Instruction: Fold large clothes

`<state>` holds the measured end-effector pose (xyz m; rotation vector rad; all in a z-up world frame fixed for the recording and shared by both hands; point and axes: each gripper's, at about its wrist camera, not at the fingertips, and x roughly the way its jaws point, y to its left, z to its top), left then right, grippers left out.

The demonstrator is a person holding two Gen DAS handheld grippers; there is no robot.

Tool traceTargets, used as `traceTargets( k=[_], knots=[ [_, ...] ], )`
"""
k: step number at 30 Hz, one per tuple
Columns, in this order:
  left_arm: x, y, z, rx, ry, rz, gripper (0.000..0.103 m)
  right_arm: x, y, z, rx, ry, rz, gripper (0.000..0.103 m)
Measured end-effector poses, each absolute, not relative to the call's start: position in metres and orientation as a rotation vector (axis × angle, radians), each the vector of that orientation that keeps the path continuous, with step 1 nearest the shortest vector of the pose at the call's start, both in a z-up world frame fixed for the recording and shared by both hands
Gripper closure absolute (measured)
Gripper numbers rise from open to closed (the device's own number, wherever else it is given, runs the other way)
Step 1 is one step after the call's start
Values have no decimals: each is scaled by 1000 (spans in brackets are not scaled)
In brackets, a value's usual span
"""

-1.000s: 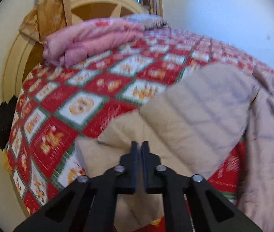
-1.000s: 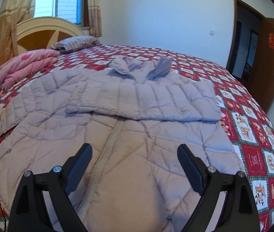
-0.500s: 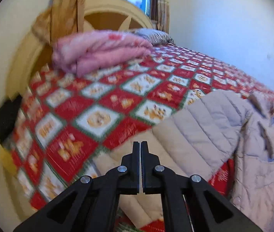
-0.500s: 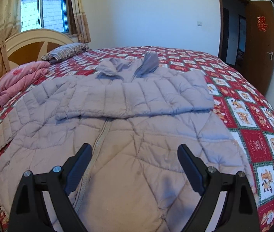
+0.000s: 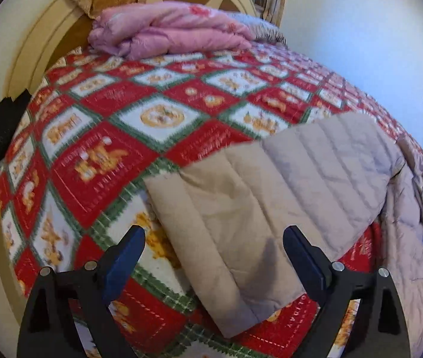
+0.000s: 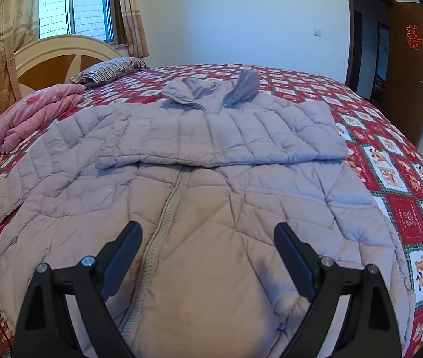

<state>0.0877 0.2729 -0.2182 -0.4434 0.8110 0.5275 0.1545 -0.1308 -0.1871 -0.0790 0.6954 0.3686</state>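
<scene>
While its jaws are opening, the left gripper (image 5: 214, 243) hangs over the sleeve (image 5: 271, 197) of the quilted jacket (image 5: 414, 238), fingers (image 5: 125, 256) wide, the cuff lying between them untouched on the bed (image 5: 140, 155). A folded pink quilt (image 5: 169, 29) sits at twelve o'clock by the headboard.

In the right wrist view, the right gripper (image 6: 208, 243) hovers with fingers (image 6: 293, 256) spread wide and empty above the jacket's lower front. The other sleeve (image 6: 220, 140) lies folded across the chest, collar at twelve o'clock, a striped pillow (image 6: 113, 70) at eleven.

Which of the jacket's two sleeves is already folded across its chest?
The sleeve on the door side lies folded across the chest; the other sleeve still stretches out sideways on the bedspread.
</scene>
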Motion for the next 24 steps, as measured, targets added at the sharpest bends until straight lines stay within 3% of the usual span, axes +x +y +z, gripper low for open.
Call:
traceTargets(
  k=[2,3,4,5,16,24],
  knots=[
    [92,265,-222,-396,818,522,13,155,-133,-187,-76,693,363,11],
    [94,259,-221,-365,817,513,41,155,-133,-187,-75,692,361,11],
    [95,255,-220,-347,821,501,85,155,-135,-187,-73,692,356,11],
    [95,252,-217,-369,821,455,90,155,-136,-187,-69,691,353,11],
    [115,203,-110,-235,621,332,92,167,-167,-174,-39,658,299,11],
    [171,114,-52,-138,521,139,92,180,-225,-161,-5,644,187,10]
  ],
)
